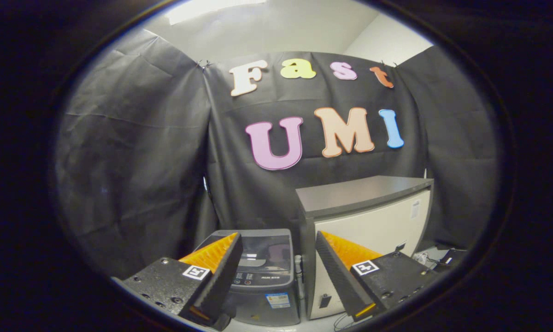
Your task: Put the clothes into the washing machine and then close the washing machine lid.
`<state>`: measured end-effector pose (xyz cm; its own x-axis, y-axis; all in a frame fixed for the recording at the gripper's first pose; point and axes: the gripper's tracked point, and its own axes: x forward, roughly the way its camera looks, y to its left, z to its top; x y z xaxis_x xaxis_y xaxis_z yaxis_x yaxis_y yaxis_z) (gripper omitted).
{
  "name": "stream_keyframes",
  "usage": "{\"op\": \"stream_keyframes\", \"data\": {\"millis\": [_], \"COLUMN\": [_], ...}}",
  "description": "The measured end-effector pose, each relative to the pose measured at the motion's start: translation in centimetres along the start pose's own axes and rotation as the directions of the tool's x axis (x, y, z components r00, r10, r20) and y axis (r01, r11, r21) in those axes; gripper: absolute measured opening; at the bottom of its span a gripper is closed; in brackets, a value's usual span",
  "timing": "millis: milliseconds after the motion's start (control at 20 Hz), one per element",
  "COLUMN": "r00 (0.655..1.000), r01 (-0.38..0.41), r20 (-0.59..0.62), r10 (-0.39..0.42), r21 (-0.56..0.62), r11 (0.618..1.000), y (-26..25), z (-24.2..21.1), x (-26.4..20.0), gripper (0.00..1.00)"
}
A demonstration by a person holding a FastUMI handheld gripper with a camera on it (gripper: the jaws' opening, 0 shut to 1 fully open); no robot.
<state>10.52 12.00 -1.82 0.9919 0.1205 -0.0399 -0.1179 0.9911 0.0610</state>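
Observation:
A small grey top-loading washing machine (263, 276) stands on the floor beyond my fingers, its glass lid (266, 252) lying flat and shut on top, with a control panel at its front. My gripper (279, 240) is raised well above and in front of it, open, with nothing between the fingers. The left finger (221, 263) overlaps the machine's left side and the right finger (338, 269) overlaps the cabinet beside it. No clothes appear among these things.
A white cabinet with a dark grey top (366, 207) stands just right of the machine, touching or nearly touching it. Cables and dark items (442, 258) lie on the floor to the cabinet's right. Black cloth walls (133, 161) close in behind and on both sides.

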Motion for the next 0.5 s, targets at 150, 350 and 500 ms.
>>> {"op": "stream_keyframes", "data": {"millis": [150, 350, 500], "r00": [1.0, 0.998, 0.999], "r01": [0.016, -0.01, -0.012], "r20": [0.003, -0.054, -0.041], "r10": [-0.016, 0.009, 0.011], "r21": [-0.021, -0.018, -0.027], "r11": [1.0, 1.0, 1.0], "y": [-1.6, -2.1, -2.6], "z": [0.7, -1.4, -3.0], "x": [-1.8, -4.0, -5.3], "gripper": [0.97, 0.97, 0.97]}}
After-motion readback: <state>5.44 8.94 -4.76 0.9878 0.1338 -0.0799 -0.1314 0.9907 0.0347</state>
